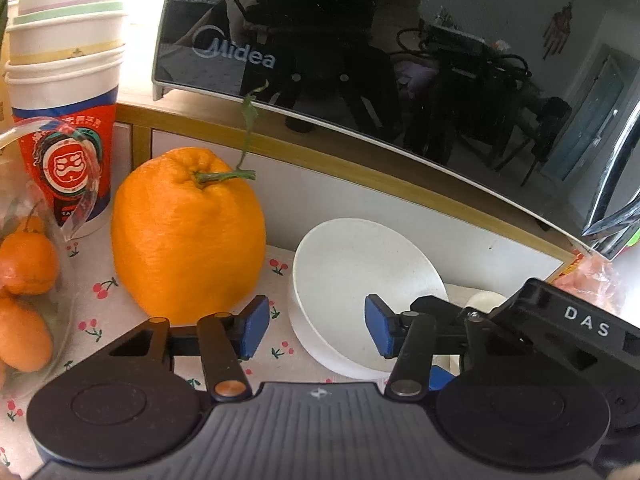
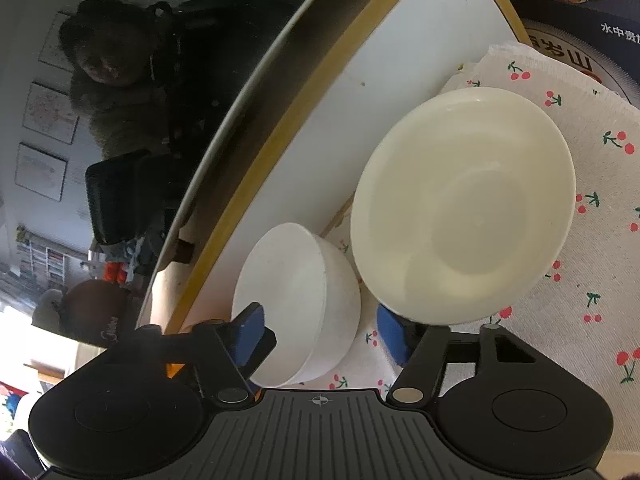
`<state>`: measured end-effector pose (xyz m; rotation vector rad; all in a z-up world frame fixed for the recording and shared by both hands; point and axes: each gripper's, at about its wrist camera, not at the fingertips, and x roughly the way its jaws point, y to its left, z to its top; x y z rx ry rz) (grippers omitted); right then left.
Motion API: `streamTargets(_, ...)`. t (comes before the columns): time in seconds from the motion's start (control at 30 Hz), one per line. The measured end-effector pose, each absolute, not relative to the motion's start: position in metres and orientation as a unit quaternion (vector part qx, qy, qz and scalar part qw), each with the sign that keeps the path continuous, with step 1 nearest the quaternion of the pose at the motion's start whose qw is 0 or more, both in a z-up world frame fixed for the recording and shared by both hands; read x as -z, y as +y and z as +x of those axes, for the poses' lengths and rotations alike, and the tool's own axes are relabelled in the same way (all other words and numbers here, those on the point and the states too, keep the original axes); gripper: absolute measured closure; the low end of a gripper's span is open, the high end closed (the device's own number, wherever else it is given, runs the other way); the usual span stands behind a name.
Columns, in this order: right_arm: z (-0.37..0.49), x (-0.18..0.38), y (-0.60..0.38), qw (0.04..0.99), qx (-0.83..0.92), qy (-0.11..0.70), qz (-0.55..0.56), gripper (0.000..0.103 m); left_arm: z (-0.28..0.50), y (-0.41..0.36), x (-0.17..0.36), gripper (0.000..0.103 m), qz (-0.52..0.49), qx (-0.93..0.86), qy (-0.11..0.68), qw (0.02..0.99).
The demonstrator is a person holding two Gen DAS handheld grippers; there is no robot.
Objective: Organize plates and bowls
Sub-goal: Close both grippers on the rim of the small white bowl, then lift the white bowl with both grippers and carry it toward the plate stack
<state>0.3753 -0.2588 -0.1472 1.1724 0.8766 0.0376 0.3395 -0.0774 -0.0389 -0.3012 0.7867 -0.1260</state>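
The white bowl sits tipped on its side on the cherry cloth, just below the dark oven door. Its open side faces the door. The plate is right beside it, and its edge looks like it hangs over the bowl a bit. The left gripper is about half open. One blue pad is over the inside of the bowl and the other pad is outside, so the bowl's wall is between them, but there is a gap and nothing is held yet. The right gripper is about half open too. It has the bowl between its fingers, one pad by the rim and one down under the plate's edge. It does not squeeze yet either. I think the step now is to grab the bowl, so it can go with the plate. To do it well, only one gripper should pinch the wall, slow and soft, with the pads flat on both sides of the rim. The bowl is smooth and round, so it may slip or roll. The big orange is near on the left, so the left gripper should not swing that way. Lift the bowl straight up so it does not bump the plate.
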Motion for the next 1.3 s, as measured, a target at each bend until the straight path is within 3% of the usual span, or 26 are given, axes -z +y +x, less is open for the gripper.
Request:
streamTargets(0.23, 0.378, 0.155, -0.259, 0.738, -0.017, 0.402, 0.542, 0.062, 0.346, -0.082, 0.036, 0.068, -0.137, 0.060, 0.384, 0.911)
streamTargets(0.4, 0.381, 0.156, -0.254, 0.743, -0.026, 0.400, 0.536, 0.076, 0.345, -0.082, 0.037, 0.069, -0.124, 0.062, 0.381, 0.914)
streamTargets(0.6, 0.379, 0.154, -0.254, 0.747, -0.029, 0.398, 0.531, 0.076, 0.342, -0.080, 0.034, 0.079, -0.119, 0.059, 0.379, 0.916)
streamTargets(1.3, 0.330, 0.085, -0.254, 0.763, -0.049, 0.382, 0.519, 0.077, 0.297, -0.065, -0.016, 0.078, -0.114, 0.066, 0.363, 0.922)
